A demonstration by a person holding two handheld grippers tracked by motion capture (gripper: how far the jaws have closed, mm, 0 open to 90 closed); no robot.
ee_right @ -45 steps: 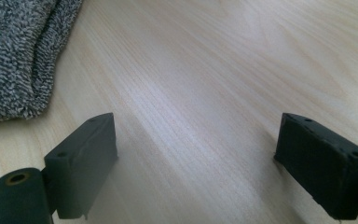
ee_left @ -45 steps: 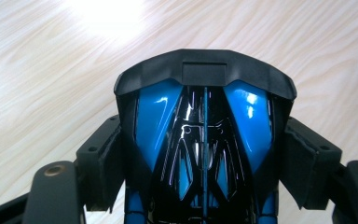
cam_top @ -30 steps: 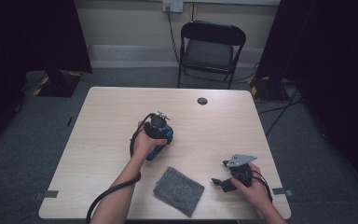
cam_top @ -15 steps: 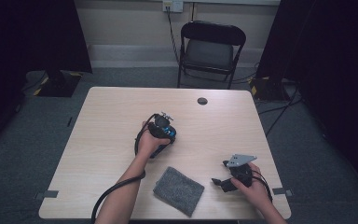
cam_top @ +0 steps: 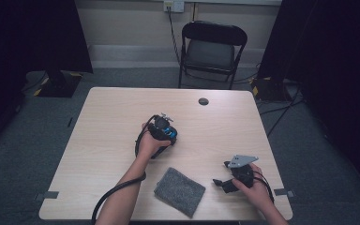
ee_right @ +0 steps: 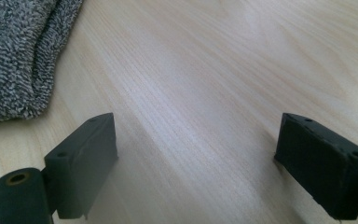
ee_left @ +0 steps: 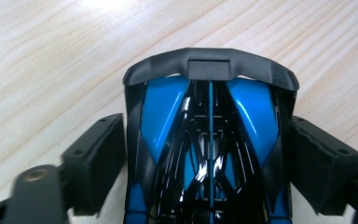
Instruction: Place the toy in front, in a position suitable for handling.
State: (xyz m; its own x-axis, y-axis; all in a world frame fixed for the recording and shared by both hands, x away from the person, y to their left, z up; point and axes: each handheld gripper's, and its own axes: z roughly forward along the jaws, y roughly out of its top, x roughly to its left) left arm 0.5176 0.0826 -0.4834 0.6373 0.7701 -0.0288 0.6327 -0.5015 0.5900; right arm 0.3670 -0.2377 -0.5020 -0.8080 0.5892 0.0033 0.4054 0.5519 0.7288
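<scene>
- The blue and black toy car (ee_left: 209,149) sits between the jaws of the left gripper (ee_left: 209,163), on the table (cam_top: 108,126).
- These jaws have just been opening; a thin gap shows beside the left pad, and the right pad is just beside the car's flank.
- The right gripper (ee_right: 209,163) rests open over bare wood.
- A grey cloth (cam_top: 180,191) lies near the right gripper, between both hands.

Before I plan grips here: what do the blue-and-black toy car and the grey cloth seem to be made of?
Toy car: apparently hard plastic, glossy, since its blue and black panels carry sharp reflections. Grey cloth: seemingly knitted or terry fabric, matte, with a speckled looped texture and soft rolled edge.
</scene>
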